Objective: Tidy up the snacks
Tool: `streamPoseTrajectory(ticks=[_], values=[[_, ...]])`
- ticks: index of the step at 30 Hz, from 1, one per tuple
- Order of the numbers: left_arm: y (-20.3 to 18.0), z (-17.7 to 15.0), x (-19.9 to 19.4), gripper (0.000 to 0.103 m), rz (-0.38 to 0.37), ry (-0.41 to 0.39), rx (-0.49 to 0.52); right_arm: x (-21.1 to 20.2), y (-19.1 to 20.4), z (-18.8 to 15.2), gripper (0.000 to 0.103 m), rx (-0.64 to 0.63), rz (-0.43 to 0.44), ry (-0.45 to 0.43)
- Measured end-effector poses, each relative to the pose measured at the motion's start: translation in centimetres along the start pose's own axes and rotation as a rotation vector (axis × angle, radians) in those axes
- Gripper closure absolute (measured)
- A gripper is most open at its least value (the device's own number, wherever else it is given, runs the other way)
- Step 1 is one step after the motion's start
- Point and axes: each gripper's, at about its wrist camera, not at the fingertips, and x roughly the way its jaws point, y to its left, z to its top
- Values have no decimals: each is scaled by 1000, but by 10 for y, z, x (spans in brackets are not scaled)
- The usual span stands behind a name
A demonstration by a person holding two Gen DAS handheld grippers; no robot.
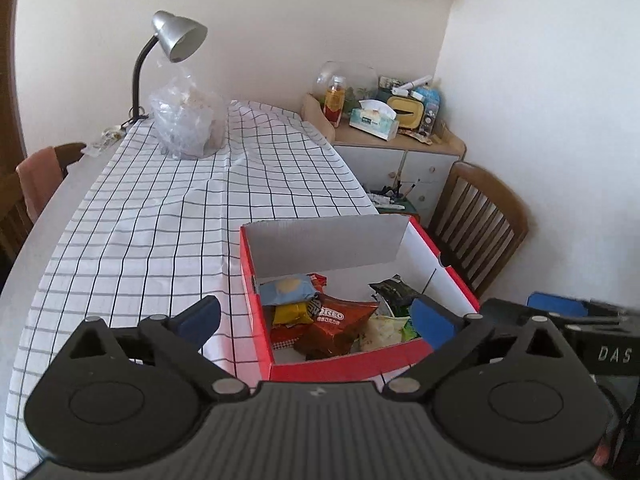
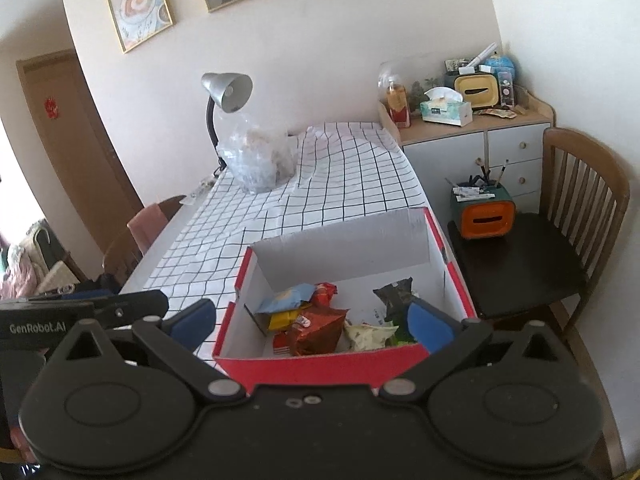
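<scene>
Snacks [image 1: 326,316] lie in the red box [image 1: 340,370] (checked tablecloth beneath); both grippers' fingers [image 1: 198,316] spread wide, empty.

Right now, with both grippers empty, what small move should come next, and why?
Probably a small pull back and a look for stray packets: the snacks lie in the red box, none shows on the checked cloth, and both left gripper and right gripper stand open.

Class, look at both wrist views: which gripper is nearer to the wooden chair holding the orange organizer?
Right. The right gripper hovers at the box's chair side; the left gripper sits farther from the chair.
</scene>
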Motion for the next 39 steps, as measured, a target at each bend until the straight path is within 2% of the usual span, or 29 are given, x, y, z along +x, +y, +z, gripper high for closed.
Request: streamPoseTrajectory(ticks=[7,21,39], values=[[-1,-10,-8,0,15,4,-8,-14,6,-16,0,14,-29,-61],[-6,-18,-13,0,65,-5,-18,-14,13,-24,0,-6,-73,-83],[-8,-21,-19,0,80,-26,-2,-13,16,-27,0,1,-108,-82]])
